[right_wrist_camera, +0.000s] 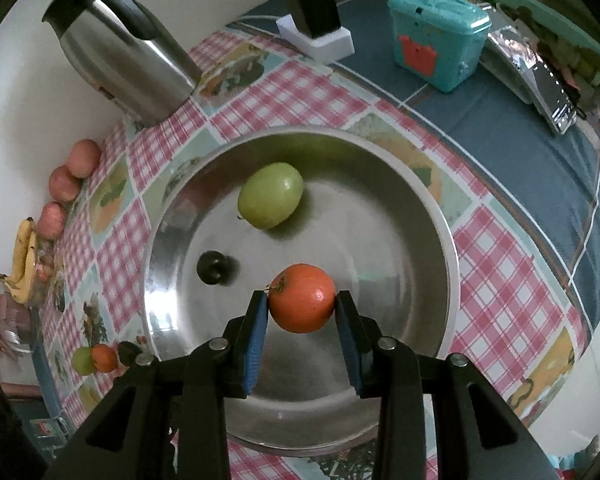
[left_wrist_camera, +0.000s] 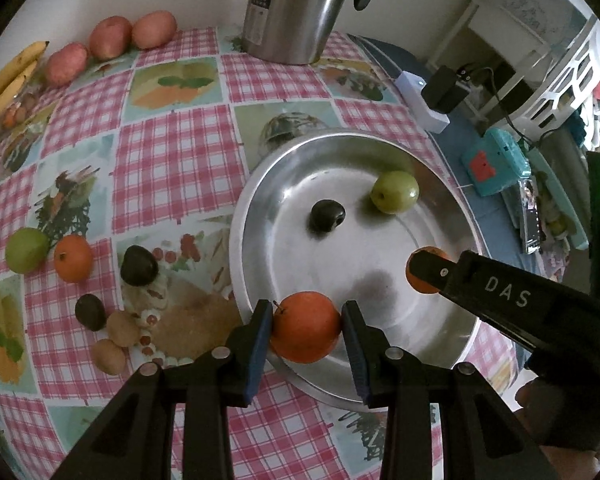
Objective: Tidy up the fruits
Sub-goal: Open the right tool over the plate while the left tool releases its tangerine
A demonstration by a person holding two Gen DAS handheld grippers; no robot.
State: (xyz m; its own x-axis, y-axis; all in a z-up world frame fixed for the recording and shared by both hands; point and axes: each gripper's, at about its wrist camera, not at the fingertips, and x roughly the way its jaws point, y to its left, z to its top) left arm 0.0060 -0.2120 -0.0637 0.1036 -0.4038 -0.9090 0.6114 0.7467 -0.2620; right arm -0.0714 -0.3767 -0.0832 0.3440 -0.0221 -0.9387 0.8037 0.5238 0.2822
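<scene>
A steel bowl (left_wrist_camera: 260, 200) (right_wrist_camera: 440, 240) stands on the checked tablecloth. In it lie a green fruit (left_wrist_camera: 394, 192) (right_wrist_camera: 271, 201) and a dark plum (left_wrist_camera: 327, 215) (right_wrist_camera: 211, 267). My left gripper (left_wrist_camera: 306, 330) is shut on an orange (left_wrist_camera: 305, 327) over the bowl's near rim. My right gripper (right_wrist_camera: 302, 310) is shut on another orange (right_wrist_camera: 302, 298) (left_wrist_camera: 418, 280) above the bowl's inside. On the cloth to the left lie a green fruit (left_wrist_camera: 26, 250), an orange (left_wrist_camera: 73, 258), two dark plums (left_wrist_camera: 139, 266) and two small brown fruits (left_wrist_camera: 122, 328).
A steel thermos jug (left_wrist_camera: 296, 8) (right_wrist_camera: 120, 68) stands behind the bowl. Three red apples (left_wrist_camera: 110, 38) and bananas (left_wrist_camera: 8, 76) lie at the far left edge by the wall. A teal box (right_wrist_camera: 436, 44), a white charger block (right_wrist_camera: 320, 38) and a phone (right_wrist_camera: 540, 88) are to the right.
</scene>
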